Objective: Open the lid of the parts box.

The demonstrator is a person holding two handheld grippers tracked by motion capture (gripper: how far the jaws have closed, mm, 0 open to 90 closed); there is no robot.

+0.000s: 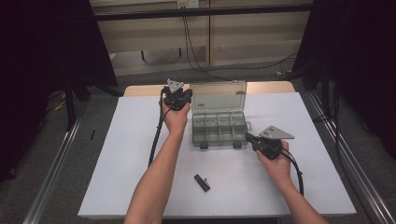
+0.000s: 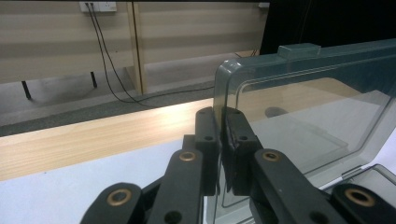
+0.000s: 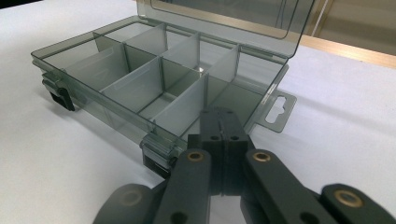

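Observation:
A clear grey plastic compartment box point(image 1: 218, 128) lies on the white table with its lid point(image 1: 218, 97) standing upright at the back. Its compartments point(image 3: 140, 79) look empty. My left gripper point(image 1: 189, 96) is at the lid's left edge. In the left gripper view the lid point(image 2: 303, 107) runs between the jaws, and the left gripper point(image 2: 220, 126) is shut on that edge. My right gripper point(image 1: 250, 138) is at the box's front right corner. In the right gripper view the right gripper point(image 3: 223, 119) is shut with nothing between its jaws. Its tips lie against the front wall beside a black latch point(image 3: 156, 161).
A small black bar point(image 1: 201, 182) lies on the white sheet point(image 1: 130, 177) in front of the box, between my forearms. A hang tab point(image 3: 279, 112) sticks out from the box's right side. Beyond the table's wooden back edge point(image 2: 70, 140), cables run down to the floor.

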